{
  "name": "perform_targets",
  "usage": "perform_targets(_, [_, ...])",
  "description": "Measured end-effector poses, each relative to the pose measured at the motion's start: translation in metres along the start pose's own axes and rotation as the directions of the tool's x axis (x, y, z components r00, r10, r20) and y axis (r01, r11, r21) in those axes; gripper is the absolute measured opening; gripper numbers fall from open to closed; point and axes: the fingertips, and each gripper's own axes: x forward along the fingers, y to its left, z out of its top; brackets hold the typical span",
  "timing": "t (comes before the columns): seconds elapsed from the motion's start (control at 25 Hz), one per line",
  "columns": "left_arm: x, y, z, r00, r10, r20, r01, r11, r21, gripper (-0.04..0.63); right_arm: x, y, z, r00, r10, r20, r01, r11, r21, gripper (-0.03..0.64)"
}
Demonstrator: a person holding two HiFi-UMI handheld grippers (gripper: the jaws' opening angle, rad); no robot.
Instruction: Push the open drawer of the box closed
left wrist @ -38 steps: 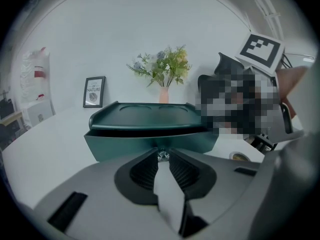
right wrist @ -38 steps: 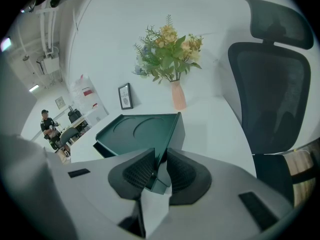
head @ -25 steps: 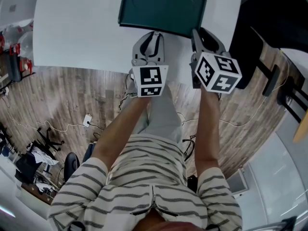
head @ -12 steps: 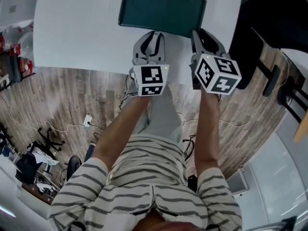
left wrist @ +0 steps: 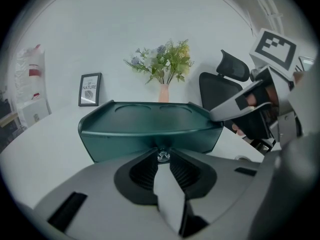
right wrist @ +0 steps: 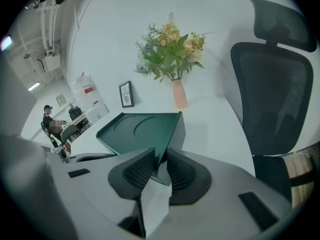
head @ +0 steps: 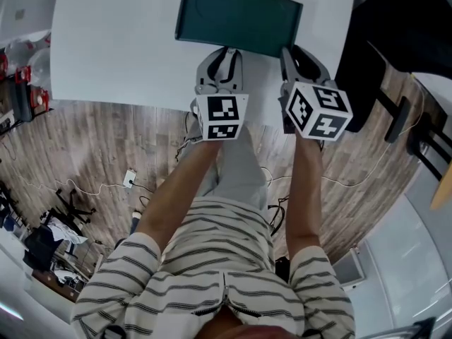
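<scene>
A dark green box [head: 240,13] lies on the white table [head: 113,41], its drawer front [left wrist: 150,136] facing me and looking about flush with the body. My left gripper [head: 224,50] is at the middle of that front. In the left gripper view its tips [left wrist: 162,160] close on the small silver drawer knob [left wrist: 162,155], and the jaws are opening slightly. My right gripper [head: 292,50] is at the box's right front corner. In the right gripper view its jaws [right wrist: 161,159] straddle the corner wall of the box [right wrist: 145,129], pads against it.
Behind the box stand a pink vase of flowers [left wrist: 164,91] and a small framed picture [left wrist: 90,89]. A black office chair [right wrist: 272,84] is just off the table's right side. The table's near edge [head: 141,103] runs right under both grippers.
The box has shifted very slightly away from me in the head view. Both grippers stay in the same places at its front.
</scene>
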Motion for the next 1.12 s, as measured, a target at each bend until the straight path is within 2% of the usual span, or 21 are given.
perform_targets(0.48, [0.001, -0.002, -0.002, 0.998, -0.019, -0.054, 0.019, 1.0, -0.014, 0.074, 0.001, -0.001, -0.001, 1.0, -0.023, -0.01, 0.022, 1.0, -0.022, 0.086])
perform_targets(0.6, [-0.001, -0.002, -0.003, 0.997, -0.031, -0.064, 0.03, 0.999, -0.015, 0.105, 0.003, -0.001, -0.003, 1.0, -0.025, -0.014, 0.025, 1.0, -0.005, 0.084])
perform_targets(0.8, [-0.012, -0.001, 0.003, 0.998, -0.034, -0.061, 0.033, 0.999, -0.003, 0.096, 0.005, 0.0, -0.002, 0.999, -0.034, -0.022, 0.034, 0.999, 0.005, 0.084])
perform_targets(0.96, [-0.026, -0.002, 0.01, 0.998, -0.038, -0.048, 0.038, 0.999, -0.014, 0.083, 0.004, 0.001, -0.001, 0.999, -0.02, -0.026, 0.021, 0.998, 0.052, 0.083])
perform_targets(1.12, [-0.035, -0.009, 0.022, 0.999, -0.044, -0.026, 0.044, 0.999, -0.005, 0.067, -0.009, -0.002, 0.006, 1.0, -0.03, -0.001, 0.03, 0.998, 0.053, 0.089])
